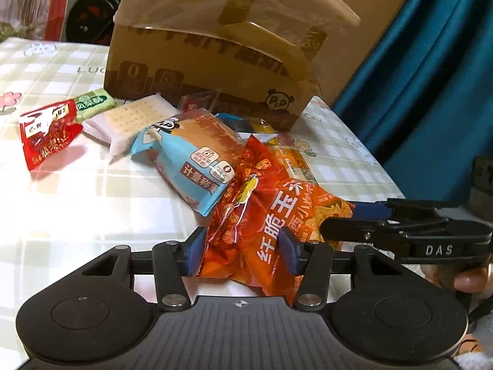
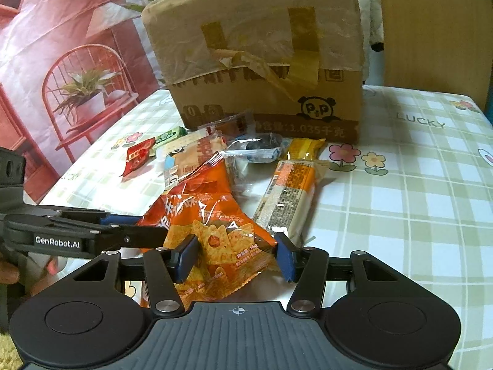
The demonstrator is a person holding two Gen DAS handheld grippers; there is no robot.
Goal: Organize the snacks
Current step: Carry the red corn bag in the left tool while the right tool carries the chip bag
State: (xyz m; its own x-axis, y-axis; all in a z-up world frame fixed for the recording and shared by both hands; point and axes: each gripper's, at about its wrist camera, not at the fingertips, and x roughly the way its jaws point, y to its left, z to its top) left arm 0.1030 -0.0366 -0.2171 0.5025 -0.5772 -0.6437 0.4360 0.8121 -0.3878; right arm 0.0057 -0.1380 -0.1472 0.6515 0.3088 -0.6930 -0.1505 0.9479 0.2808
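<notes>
Both grippers, left and right, clamp the orange chip bag from opposite ends.

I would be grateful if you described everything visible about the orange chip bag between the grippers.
The orange chip bag is a crinkled, glossy foil packet printed with white Chinese characters and triangular corn chips. It lies on the checked tablecloth, nearest of the snacks before the cardboard box. The left gripper and the right gripper each clamp one end, and it rests against the blue bread packet.
</notes>
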